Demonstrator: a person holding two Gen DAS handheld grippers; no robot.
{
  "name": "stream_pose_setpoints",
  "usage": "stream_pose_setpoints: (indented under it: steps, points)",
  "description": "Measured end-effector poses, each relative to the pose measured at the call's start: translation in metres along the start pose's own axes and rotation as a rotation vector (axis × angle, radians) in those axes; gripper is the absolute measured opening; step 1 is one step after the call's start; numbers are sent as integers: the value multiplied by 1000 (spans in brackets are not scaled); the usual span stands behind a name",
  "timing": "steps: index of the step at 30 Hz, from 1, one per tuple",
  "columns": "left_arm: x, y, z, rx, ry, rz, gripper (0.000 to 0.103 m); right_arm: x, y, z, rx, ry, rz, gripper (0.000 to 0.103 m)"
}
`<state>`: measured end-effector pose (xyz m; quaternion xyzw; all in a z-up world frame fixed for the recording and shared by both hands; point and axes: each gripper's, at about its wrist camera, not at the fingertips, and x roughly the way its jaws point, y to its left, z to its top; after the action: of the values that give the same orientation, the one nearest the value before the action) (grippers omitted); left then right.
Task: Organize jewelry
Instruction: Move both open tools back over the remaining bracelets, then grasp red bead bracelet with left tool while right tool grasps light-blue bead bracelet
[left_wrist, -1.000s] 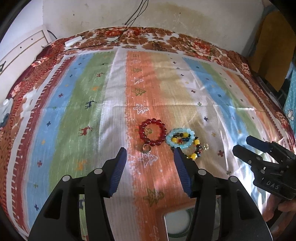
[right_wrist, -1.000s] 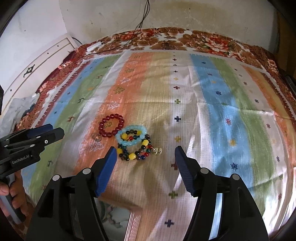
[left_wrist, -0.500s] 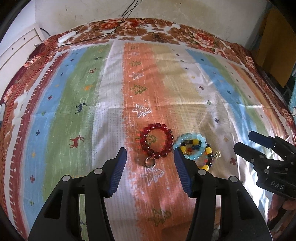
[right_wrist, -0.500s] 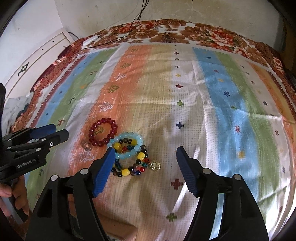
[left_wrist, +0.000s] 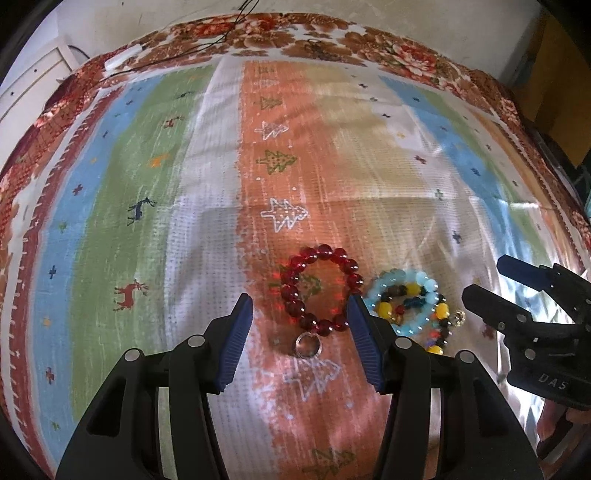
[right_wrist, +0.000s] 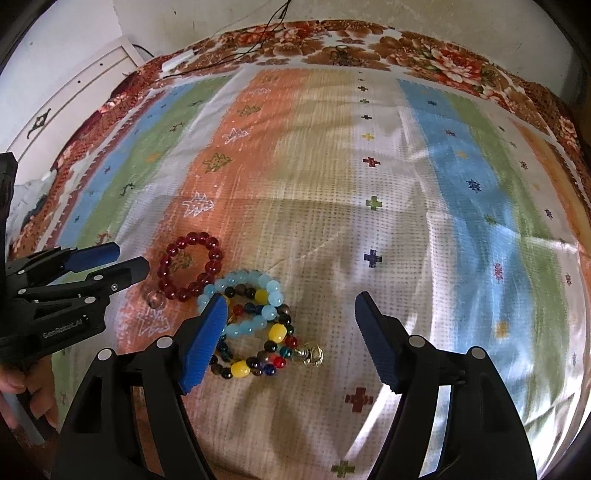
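Left wrist view: our left tool (left_wrist: 299, 321) gapes over the ring (left_wrist: 307, 344) and red bracelet (left_wrist: 319, 290); right tool (right_wrist: 291, 328) likewise parted. Nothing sorted yet, seemingly.

We see a woven striped cloth (left_wrist: 207, 229) with a coarse, matt weave, shiny where light strikes at 3 o'clock. The red bracelet (left_wrist: 320, 290) has glossy, translucent glass-like beads; at its 6 o'clock lies a polished metal ring (left_wrist: 307, 345). The pale blue bracelet (right_wrist: 246, 300) looks smooth and milky, the multicoloured bracelet (right_wrist: 258, 360) glossy, with a shiny golden metal charm (right_wrist: 309, 353). Both grippers, left (left_wrist: 299, 345) and right (right_wrist: 291, 341), are matt black plastic with ribbed blue pads (left_wrist: 236, 343).
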<state>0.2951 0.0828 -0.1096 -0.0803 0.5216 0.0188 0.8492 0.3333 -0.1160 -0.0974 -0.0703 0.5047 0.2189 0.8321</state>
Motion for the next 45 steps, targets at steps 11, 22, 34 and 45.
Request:
stream_pose_setpoints:
  steps: [11,22,34,45]
  points:
    - [21,4,8,2,33,2,53,32,-2,6,-2,71,-27,71]
    - [45,2,15,32,63,23,50,60,-5,10,-1,123,-32,71]
    - [58,-6,11,129,78,81,14,63,5,12,-12,134,54,23]
    - [51,-2,11,100,68,51,13,54,10,10,-28,121,67,12]
